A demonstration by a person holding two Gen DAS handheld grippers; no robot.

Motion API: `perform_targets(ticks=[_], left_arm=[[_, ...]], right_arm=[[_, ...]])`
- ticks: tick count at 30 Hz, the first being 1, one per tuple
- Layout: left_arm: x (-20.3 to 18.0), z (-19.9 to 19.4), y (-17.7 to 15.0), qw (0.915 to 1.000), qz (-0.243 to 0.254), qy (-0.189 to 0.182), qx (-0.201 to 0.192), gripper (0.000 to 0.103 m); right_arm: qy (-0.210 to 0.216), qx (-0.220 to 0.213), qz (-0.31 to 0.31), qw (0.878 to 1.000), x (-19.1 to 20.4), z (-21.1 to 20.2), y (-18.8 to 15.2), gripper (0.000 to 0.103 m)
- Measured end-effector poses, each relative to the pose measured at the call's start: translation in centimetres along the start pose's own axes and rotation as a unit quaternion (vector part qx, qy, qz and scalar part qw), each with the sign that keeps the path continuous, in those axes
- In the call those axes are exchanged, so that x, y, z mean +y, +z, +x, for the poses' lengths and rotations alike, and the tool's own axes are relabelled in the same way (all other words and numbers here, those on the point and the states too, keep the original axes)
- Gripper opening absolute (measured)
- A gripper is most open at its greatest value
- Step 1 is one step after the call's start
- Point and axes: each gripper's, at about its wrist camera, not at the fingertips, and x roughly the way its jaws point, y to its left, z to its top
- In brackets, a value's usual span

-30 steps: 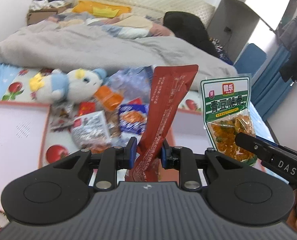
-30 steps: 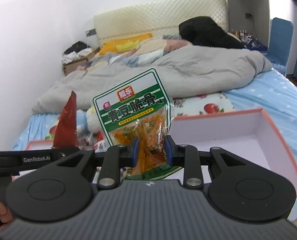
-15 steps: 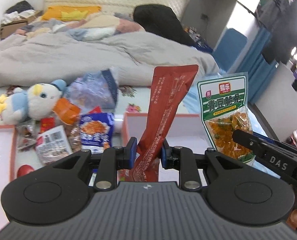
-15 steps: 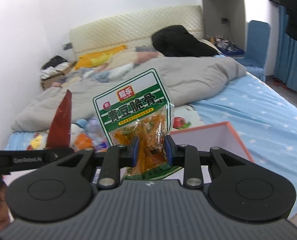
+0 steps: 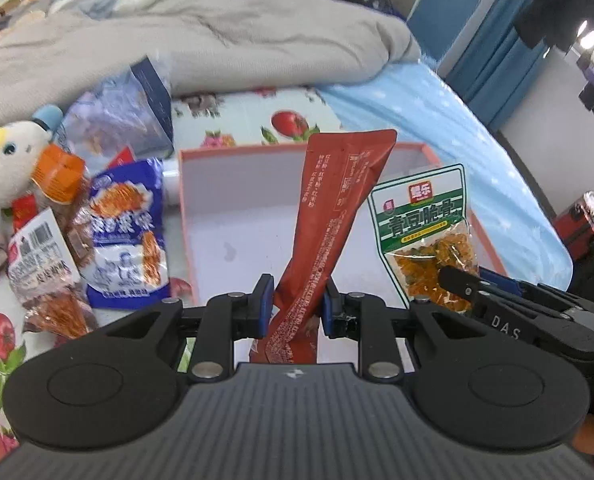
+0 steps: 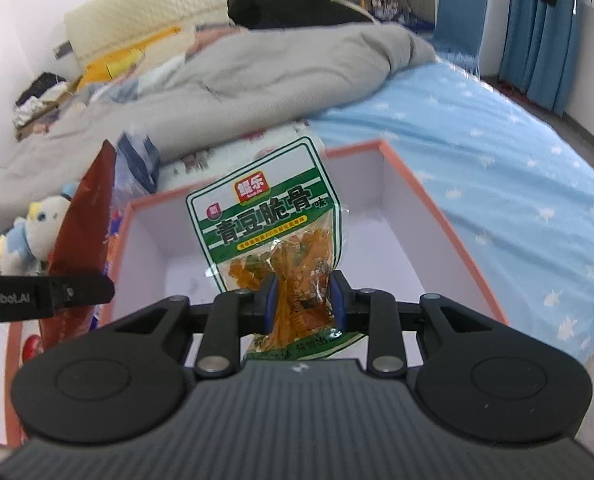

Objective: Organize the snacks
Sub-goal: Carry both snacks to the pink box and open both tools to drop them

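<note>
Beneath both my hand-held grippers now lies the empty white, orange-rimmed cardboard box (image 5: 233, 216): left hand-held gripper (image 5: 297, 304) clenches the red foil packet (image 5: 333, 216), right hand-held gripper (image 6: 302, 300) the green-labelled snack bag (image 6: 269, 220), ready for dropping.

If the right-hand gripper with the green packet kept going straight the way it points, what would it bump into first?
Probably the white floor of the open pink-rimmed box. The right gripper, shut on the green snack packet, tilts down toward it; nothing visible lies between, though depth is hard to judge.
</note>
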Motion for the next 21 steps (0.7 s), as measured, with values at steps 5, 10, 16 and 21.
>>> perform_targets(ticks=[5, 10, 16, 21], left_arm=[[-0.6, 1.7, 0.0, 0.9997, 0.008, 0.001, 0.022, 0.028], [-0.2, 2.4, -0.3, 0.9996, -0.001, -0.002, 0.029, 0.028], [0.3, 1.5, -0.3, 0.9998, 0.004, 0.015, 0.015, 0.060], [0.6, -0.4, 0.1, 0.9999, 0.011, 0.013, -0.002, 0.060]], right_arm=[[0.002, 0.027, 0.016, 0.999, -1.0, 1.5, -0.7, 0.031], [0.003, 0.039, 0.019, 0.999, -1.6, 2.3, -1.1, 0.036], [0.015, 0.045, 0.043, 0.998, -2.0, 2.5, -1.5, 0.054], [0.010, 0.031, 0.041, 0.999, -1.5, 1.3, -1.2, 0.055]])
